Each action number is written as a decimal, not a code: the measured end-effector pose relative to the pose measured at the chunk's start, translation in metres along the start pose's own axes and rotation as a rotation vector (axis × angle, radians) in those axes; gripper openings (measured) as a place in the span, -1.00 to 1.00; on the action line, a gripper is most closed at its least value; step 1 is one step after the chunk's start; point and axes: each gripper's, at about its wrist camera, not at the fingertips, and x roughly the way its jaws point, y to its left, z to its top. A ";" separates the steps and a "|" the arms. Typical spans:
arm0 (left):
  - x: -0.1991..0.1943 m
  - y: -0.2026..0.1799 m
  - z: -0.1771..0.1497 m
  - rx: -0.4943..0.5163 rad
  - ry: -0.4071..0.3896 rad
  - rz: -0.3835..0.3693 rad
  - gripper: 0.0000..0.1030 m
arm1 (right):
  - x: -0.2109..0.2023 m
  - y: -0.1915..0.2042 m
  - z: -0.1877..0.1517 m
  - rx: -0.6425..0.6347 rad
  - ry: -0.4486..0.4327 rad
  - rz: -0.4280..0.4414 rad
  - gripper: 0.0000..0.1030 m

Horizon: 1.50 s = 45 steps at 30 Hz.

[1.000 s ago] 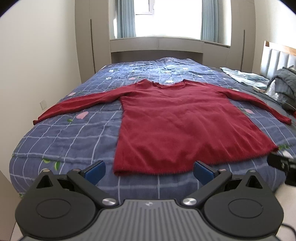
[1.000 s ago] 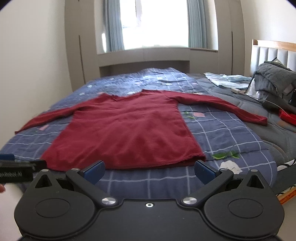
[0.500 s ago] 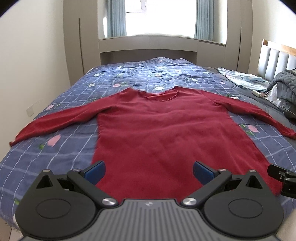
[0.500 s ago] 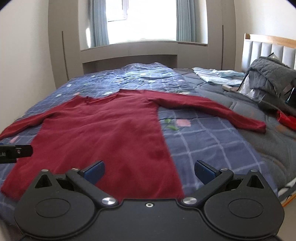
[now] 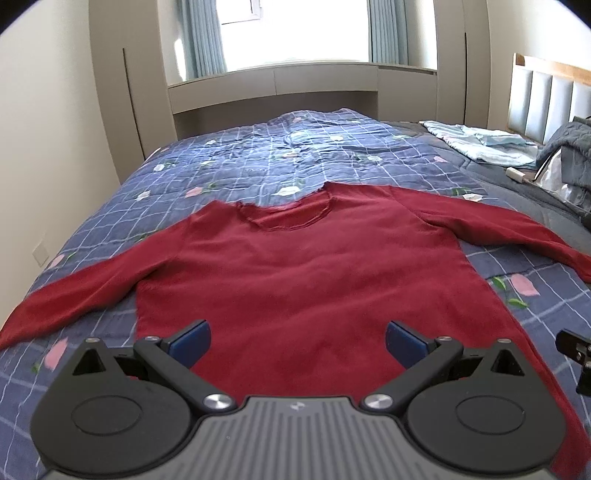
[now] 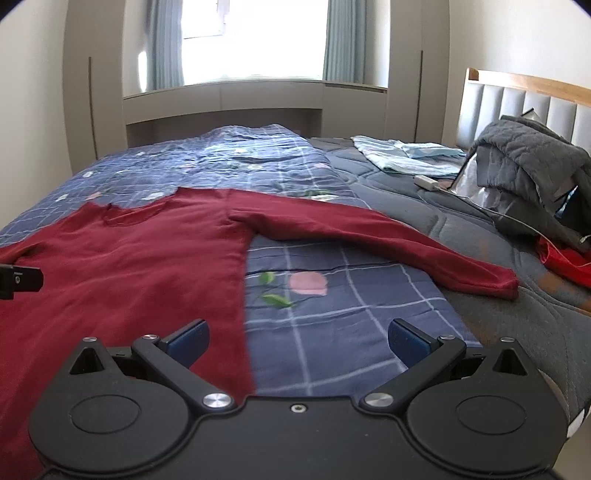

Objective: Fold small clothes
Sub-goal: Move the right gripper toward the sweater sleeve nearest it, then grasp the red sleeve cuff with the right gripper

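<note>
1. Sweater (image 5: 306, 280) position: a red long-sleeved garment lies flat, front up, on the blue checked quilt (image 5: 280, 162), neckline pointing away from both claws and sleeves spread out to either side
2. Left gripper (image 5: 297, 341): released, blue pads set wide apart and holding nothing. It hangs over the lower body of the sweater, and red fabric fills the whole gap between its fingers
3. Right gripper (image 6: 298, 343): released, pads equally wide apart and holding nothing. The sweater's right side edge runs into the gap just inside its left finger (image 6: 188, 341); bare quilt (image 6: 332, 332) fills the remainder of the gap
4. Left wrist view only: the full left sleeve (image 5: 74, 295), stretching out to the left of the claw, and the complete neckline (image 5: 286, 218) straight ahead. A black part of the right gripper shows at the right edge of this view
5. Right wrist view only: the right sleeve (image 6: 369, 240) down to its cuff, ahead and to the right of the claw, lying across the quilt onto a grey cover (image 6: 461, 218). Further right lie a grey padded jacket (image 6: 532, 162) and a red item (image 6: 565, 258) beside it
6. Both views: light blue folded fabric (image 6: 406, 157) far ahead and right, near the headboard (image 6: 517, 99), and a bright window (image 5: 295, 33) directly ahead
</note>
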 end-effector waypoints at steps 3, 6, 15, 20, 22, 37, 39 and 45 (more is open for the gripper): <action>0.019 -0.012 0.014 -0.004 0.008 -0.011 0.99 | 0.018 -0.010 0.004 0.007 0.017 -0.015 0.99; 0.041 -0.027 0.028 0.010 0.009 -0.019 0.99 | 0.037 -0.021 0.008 0.012 0.029 -0.032 0.99; 0.107 -0.080 0.054 0.036 0.004 -0.039 0.99 | 0.076 -0.086 0.015 0.126 -0.004 -0.108 0.99; 0.132 -0.099 0.051 0.068 0.015 -0.047 0.99 | 0.091 -0.142 0.019 0.281 -0.029 -0.124 0.99; 0.137 -0.104 0.047 0.085 0.015 -0.051 0.99 | 0.099 -0.163 0.022 0.371 -0.017 -0.091 0.99; 0.154 -0.097 0.028 0.048 0.017 -0.096 1.00 | 0.139 -0.214 0.015 0.773 -0.002 -0.183 0.82; 0.155 -0.099 0.027 0.052 0.017 -0.091 1.00 | 0.141 -0.219 0.015 0.820 -0.023 -0.197 0.65; 0.155 -0.100 0.027 0.049 0.018 -0.093 1.00 | 0.147 -0.229 0.014 0.920 -0.044 -0.281 -0.19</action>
